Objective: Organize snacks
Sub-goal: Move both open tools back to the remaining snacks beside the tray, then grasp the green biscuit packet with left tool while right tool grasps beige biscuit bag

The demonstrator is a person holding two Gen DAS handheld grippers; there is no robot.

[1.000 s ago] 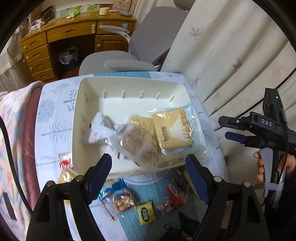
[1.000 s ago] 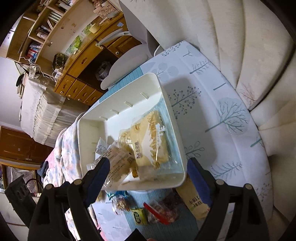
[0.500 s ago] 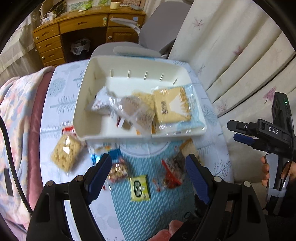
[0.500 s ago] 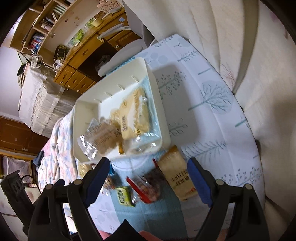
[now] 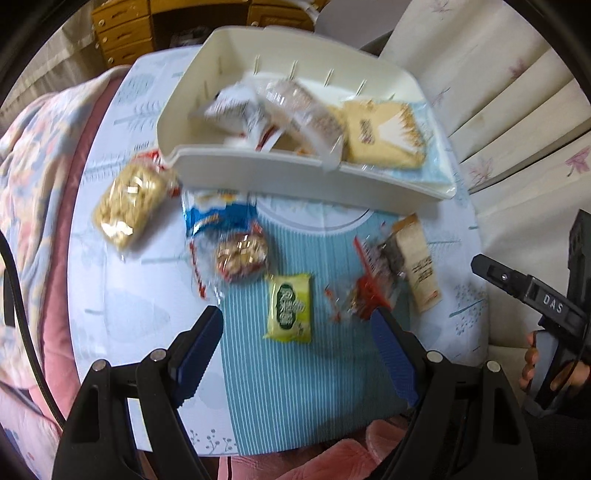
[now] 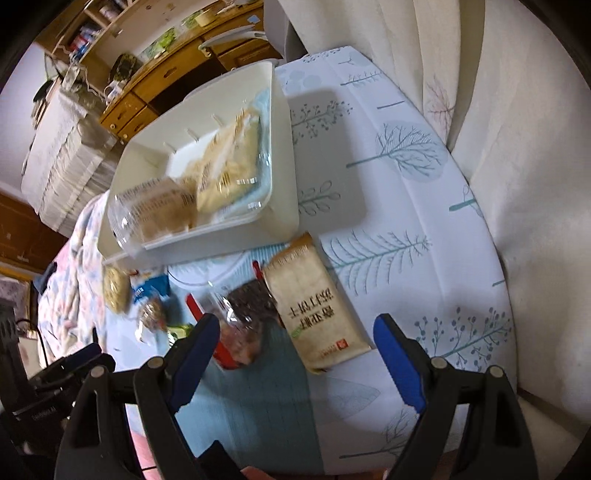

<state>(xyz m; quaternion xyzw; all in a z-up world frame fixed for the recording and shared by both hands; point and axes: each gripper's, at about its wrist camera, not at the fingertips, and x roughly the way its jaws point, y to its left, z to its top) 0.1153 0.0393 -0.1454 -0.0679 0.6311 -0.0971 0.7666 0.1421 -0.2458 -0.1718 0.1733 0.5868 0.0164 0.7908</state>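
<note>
Both my grippers have dropped back from the white bin (image 5: 295,181) to the loose snacks before it, left gripper (image 5: 299,354) wide and empty over the green packet (image 5: 290,306), right gripper (image 6: 295,354) likewise over the tan packet (image 6: 314,299), needing flat, square pinches clear of neighbouring wrappers and the table edge.

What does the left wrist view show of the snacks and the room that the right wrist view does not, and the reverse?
Only the left wrist view shows the yellow-green packet whole, plus the white wrapper in the bin.

Only the right wrist view shows the bookshelf and the printed face of the tan packet clearly.

Both show the white bin holding snacks, the red-trimmed clear packet, the blue packet and open, empty jaws.
</note>
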